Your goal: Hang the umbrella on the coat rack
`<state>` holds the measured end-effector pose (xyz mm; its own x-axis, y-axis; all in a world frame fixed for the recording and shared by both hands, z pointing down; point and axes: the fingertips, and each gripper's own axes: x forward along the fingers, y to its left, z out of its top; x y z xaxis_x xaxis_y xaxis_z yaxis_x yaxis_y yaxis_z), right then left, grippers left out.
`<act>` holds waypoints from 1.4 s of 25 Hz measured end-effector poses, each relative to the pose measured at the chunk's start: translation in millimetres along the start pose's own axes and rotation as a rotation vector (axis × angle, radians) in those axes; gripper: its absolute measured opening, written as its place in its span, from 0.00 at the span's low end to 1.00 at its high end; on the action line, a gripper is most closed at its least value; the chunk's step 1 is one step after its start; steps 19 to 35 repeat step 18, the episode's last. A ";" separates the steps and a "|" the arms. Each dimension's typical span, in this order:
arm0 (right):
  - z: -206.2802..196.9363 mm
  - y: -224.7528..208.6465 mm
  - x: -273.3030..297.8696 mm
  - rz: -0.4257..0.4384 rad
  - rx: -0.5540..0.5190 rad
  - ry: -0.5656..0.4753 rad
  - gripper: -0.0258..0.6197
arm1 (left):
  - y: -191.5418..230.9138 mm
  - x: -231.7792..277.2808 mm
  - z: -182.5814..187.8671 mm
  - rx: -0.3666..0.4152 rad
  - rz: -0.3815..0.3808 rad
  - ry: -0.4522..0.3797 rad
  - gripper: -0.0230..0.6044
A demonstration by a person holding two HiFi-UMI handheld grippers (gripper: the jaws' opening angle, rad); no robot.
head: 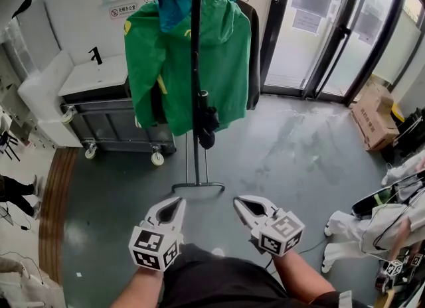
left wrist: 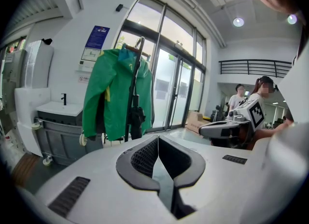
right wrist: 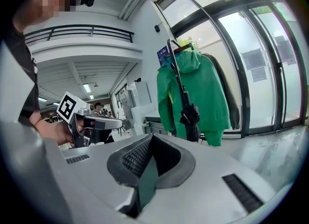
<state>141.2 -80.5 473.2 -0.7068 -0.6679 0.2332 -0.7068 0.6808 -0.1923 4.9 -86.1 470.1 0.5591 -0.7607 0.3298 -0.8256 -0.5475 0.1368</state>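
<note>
Black umbrella (head: pixel 206 122) on the rack (head: pixel 198 185) seems light, with stiff shaft to grip; left tool (head: pixel 176 203) and right tool (head: pixel 242 202) closed, empty.

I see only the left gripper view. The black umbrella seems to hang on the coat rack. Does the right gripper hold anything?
Observer: No. The right gripper is shut, nothing between its jaws.
Operator: And the foot of the coat rack? My gripper hides the floor there.
Observer: Its base rests on the grey floor, a little ahead of the left gripper, touching neither gripper.
</note>
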 end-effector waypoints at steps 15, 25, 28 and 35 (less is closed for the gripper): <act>-1.2 -1.6 -0.5 0.005 -0.007 0.007 0.05 | -0.3 1.9 -0.1 -0.002 0.005 -0.001 0.06; -0.8 -4.0 -0.4 0.004 -0.009 0.008 0.06 | -0.9 4.5 -0.1 0.000 0.003 0.000 0.06; -0.8 -4.0 -0.4 0.004 -0.009 0.008 0.06 | -0.9 4.5 -0.1 0.000 0.003 0.000 0.06; -0.8 -4.0 -0.4 0.004 -0.009 0.008 0.06 | -0.9 4.5 -0.1 0.000 0.003 0.000 0.06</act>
